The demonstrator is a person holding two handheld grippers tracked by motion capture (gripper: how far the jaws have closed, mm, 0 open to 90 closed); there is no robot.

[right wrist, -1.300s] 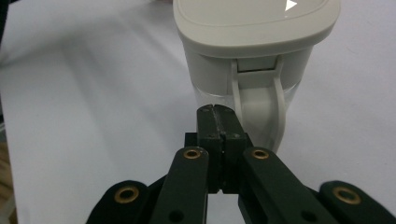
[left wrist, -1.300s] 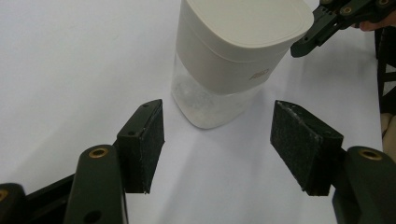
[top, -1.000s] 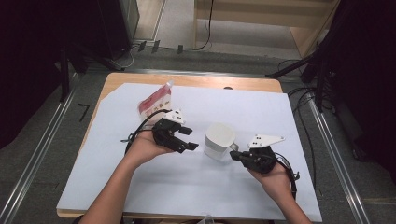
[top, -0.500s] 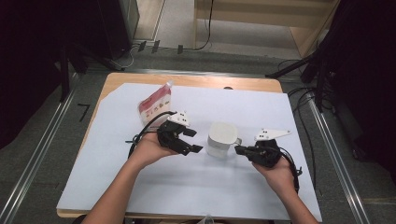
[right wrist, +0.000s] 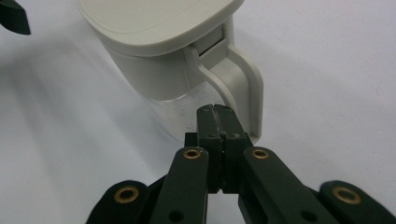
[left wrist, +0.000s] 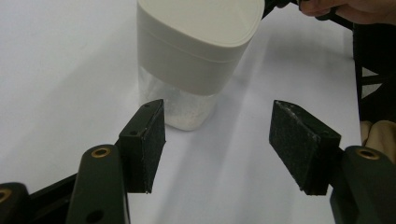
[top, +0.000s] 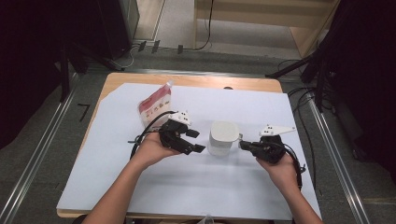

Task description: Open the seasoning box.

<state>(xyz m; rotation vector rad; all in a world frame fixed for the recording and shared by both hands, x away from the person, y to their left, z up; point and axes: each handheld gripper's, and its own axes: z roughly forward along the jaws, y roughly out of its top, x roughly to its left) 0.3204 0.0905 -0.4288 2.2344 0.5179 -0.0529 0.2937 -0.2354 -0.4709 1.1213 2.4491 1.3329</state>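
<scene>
- The jar [top: 222,137] I'm working on stands upright near the middle of the white sheet [top: 140,182], between my two grippers; it has a clear lower body with a low layer of white powder at the bottom and a broad off-white lid [left wrist: 201,21] closed on top.
- In the right gripper view I see a moulded handle [right wrist: 243,88] running down the side of the jar that faces that gripper.
- My right gripper [right wrist: 217,111] has its jaws pressed flat together with nothing between them; the tips sit right at the handle, at the gap between handle and clear wall, and I can't tell whether they touch it.
- In the high view that right gripper [top: 243,145] lies just beside the jar's right side, pointing at it, with the grey plate on top and my right hand [top: 278,170] behind it.
- My left gripper [left wrist: 219,144] has its jaws spread wide with bare sheet between the pads; the jar stands just beyond the tips, closer to the left pad [left wrist: 152,140], and neither pad touches it.
- From above, the left gripper [top: 196,141] sits just to the left of the jar, a little apart from it, held in my left hand [top: 152,149], its cable looping back over the sheet.
- A red and white pouch [top: 155,105] lies farther back on the sheet, behind the left gripper and well apart from the jar.
- The sheet covers most of the wooden table [top: 187,80], whose far edge shows bare.
</scene>
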